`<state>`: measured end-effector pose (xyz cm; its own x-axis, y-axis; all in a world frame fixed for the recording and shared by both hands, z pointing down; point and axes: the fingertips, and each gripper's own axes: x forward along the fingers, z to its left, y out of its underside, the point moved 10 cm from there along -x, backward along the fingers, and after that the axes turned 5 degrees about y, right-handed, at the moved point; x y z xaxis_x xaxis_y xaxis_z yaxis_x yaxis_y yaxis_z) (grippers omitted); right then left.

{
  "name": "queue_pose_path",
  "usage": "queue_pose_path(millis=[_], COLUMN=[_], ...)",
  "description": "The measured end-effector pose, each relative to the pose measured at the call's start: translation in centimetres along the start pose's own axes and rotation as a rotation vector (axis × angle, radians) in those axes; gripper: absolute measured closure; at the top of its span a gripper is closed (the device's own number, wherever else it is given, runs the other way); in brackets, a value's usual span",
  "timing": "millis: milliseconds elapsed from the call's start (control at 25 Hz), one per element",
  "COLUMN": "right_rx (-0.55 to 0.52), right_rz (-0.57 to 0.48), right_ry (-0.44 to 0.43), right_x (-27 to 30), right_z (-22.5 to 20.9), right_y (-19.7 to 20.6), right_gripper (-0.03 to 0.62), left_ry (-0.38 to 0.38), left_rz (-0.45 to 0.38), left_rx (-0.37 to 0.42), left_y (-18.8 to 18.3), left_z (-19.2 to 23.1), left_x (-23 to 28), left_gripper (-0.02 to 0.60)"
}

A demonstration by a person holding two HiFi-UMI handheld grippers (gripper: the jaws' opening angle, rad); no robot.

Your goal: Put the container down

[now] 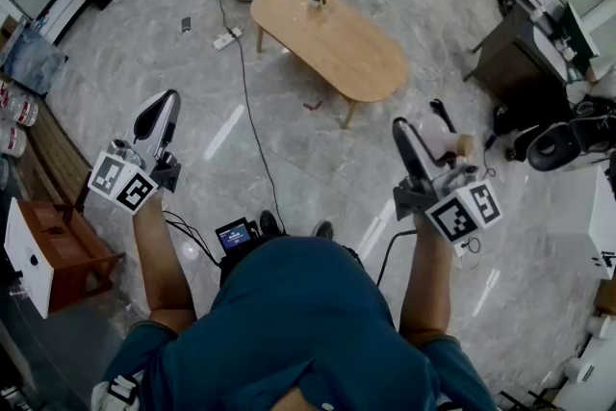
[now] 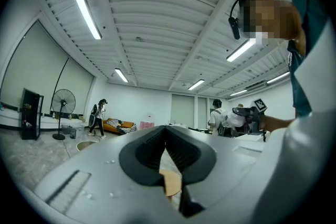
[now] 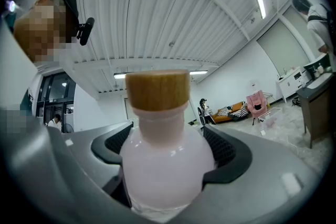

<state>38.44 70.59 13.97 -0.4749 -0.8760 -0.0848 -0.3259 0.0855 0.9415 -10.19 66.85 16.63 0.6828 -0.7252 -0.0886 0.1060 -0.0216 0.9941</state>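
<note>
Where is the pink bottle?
The pink bottle is clamped in the jaws of the right gripper, mid-frame in the right gripper view; in the head view it's right of the wooden table.

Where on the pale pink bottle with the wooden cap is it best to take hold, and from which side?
Grip the pale pink bottle on its wide round body, below the wooden cap, coming from the side as the right gripper does; the shoulder narrows above.
</note>
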Motion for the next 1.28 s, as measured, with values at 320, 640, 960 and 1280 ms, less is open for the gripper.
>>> queue_pose_path(millis=[320, 640, 960, 1280], right_rx=[-0.011, -0.016, -0.02, -0.017], right_rz=[0.01, 0.007, 0.005, 0.022], right_ry=[0.032, 0.064, 0.074, 0.058], right_x=[1.8, 5.0, 7.9, 10.1], right_z=[1.6, 3.7, 5.9, 5.2], right_y=[0.7, 1.7, 2.9, 3.3], right_gripper=[0.18, 0.179, 0.18, 0.18], left_ry=[0.031, 0.073, 0.105, 0.1], left_rz=[0.004, 0.0, -0.008, 0.001], left_rx=[-0.017, -0.027, -0.04, -0.058], left_y=[0.3, 0.4, 0.9, 1.8], left_z=[2.8, 7.2, 10.4, 11.5], left_x=[0.1, -0.1, -0.5, 0.2], left_gripper=[0.584, 0.584, 0.584, 0.584])
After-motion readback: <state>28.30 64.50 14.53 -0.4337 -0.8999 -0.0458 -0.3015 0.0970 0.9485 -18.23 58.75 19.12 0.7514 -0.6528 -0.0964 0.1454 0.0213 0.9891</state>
